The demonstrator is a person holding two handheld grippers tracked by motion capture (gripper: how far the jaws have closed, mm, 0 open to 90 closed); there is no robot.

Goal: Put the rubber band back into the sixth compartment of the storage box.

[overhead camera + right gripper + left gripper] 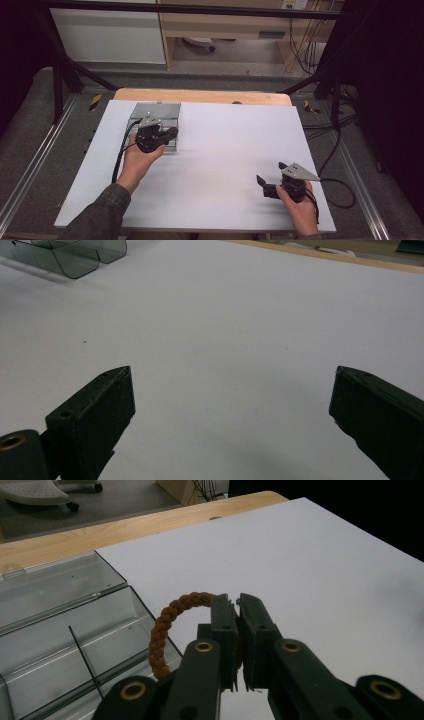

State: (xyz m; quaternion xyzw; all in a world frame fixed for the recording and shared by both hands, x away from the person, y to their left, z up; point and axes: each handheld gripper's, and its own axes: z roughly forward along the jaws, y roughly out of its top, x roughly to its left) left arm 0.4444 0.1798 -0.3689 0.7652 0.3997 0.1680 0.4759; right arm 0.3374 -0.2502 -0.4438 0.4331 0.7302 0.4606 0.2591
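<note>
Presently:

- Table: a white sheet covers the top, with a strip of bare wood along the far edge. Nothing lies between the two hands.
- Box: a clear plastic organiser with its lid thrown back, seated at the far left of the table. The left gripper view shows open compartments split by thin dividers.
- Right gripper: resting low near the front right corner, well apart from the box. Its fingers are spread wide with nothing between them.
- Left gripper: held over the near right edge of the box, by far the nearer of the two.
- Bracelet: a brown braided loop, clamped at one side between the closed fingers of the left gripper. The loop stands on edge and arcs away to the left of the fingers, toward the box.
- Judgement: the coming move turns on that offset. The loop already hangs at the box wall, so a short shift leftward should bring it above a compartment before release.
</note>
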